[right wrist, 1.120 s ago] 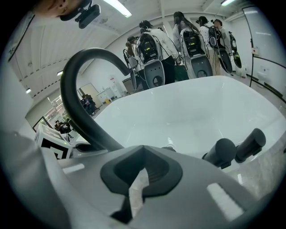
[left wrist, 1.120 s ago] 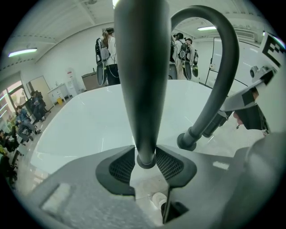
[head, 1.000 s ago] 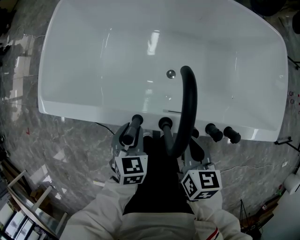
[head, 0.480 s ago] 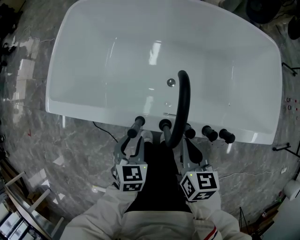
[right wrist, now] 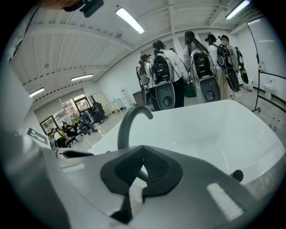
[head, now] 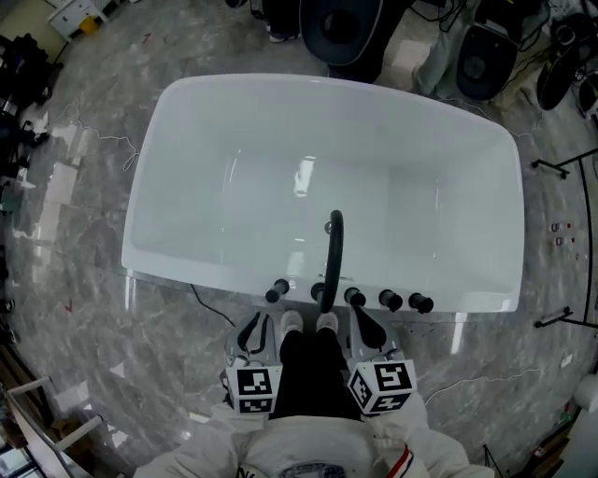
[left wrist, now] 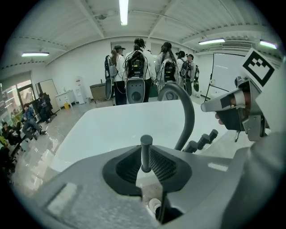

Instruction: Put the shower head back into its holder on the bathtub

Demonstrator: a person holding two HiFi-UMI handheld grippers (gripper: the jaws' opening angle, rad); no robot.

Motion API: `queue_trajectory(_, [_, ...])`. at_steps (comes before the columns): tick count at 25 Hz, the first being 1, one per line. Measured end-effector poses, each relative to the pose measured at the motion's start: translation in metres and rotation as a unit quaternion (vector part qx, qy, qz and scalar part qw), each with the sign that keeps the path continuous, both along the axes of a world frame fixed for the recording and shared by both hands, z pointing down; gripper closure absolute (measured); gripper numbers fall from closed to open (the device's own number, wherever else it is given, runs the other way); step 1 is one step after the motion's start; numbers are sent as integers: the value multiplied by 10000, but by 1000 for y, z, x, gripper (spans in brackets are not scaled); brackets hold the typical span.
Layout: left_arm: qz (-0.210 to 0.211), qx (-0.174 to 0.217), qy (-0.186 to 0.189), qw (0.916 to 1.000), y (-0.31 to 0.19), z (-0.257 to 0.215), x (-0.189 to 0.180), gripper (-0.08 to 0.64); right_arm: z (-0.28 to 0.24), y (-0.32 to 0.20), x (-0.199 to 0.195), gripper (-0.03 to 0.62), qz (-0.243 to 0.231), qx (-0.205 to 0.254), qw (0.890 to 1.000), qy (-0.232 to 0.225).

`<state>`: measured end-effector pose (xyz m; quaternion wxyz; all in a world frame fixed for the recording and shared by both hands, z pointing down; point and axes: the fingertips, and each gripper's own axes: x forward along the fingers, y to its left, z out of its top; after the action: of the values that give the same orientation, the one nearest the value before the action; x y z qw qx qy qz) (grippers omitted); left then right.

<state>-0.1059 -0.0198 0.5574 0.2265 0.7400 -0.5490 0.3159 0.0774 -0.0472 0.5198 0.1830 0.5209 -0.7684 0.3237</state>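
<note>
The black shower head [head: 277, 291] stands upright in its holder at the left of the white bathtub's [head: 168, 187] near rim. In the left gripper view its handle [left wrist: 146, 152] shows through the gap of my jaws, farther off. My left gripper [head: 254, 334] hangs back from the rim; its jaws are closing with nothing between them. My right gripper [head: 366, 329] sits beside it with its tips together, holding nothing. The black arched faucet [head: 334, 252] rises between the two.
Black knobs [head: 402, 301] line the rim to the right of the faucet. Several people with backpacks [left wrist: 143, 67] stand beyond the tub's far side. Dark equipment [head: 341, 28] and a stand [head: 561, 168] are on the marble floor around it.
Both grippers have lifted and drawn back from the tub rim. The left jaws, which stood around the shower head's handle, have come off it and narrowed. The shower head stays in its holder.
</note>
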Motion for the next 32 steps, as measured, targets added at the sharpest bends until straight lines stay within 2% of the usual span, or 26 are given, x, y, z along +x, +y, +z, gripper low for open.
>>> queue_trajectory(8, [150,380,259,9988,-31,-70,14,515,-65,-18,10,586,77,434,9990,12])
queue_trajectory(12, [278,709,338,9965,-51,-106,26,525,-97,-32,17,586,145,732,9972,10])
queue_trajectory(19, [458,1283,266,9903,-76,-160,39,554,-143,-54,28,586,142,1239,9922,-3])
queue_trajectory(28, [567,1521,67,9867,-70,-189,49,560,-168,-47,23,586,-148,1588,9866,-354])
queue_trajectory(32, [739,1460,234,9862,-60,-189,62,560,-168,-36,24,586,-219,1574,9859,-531])
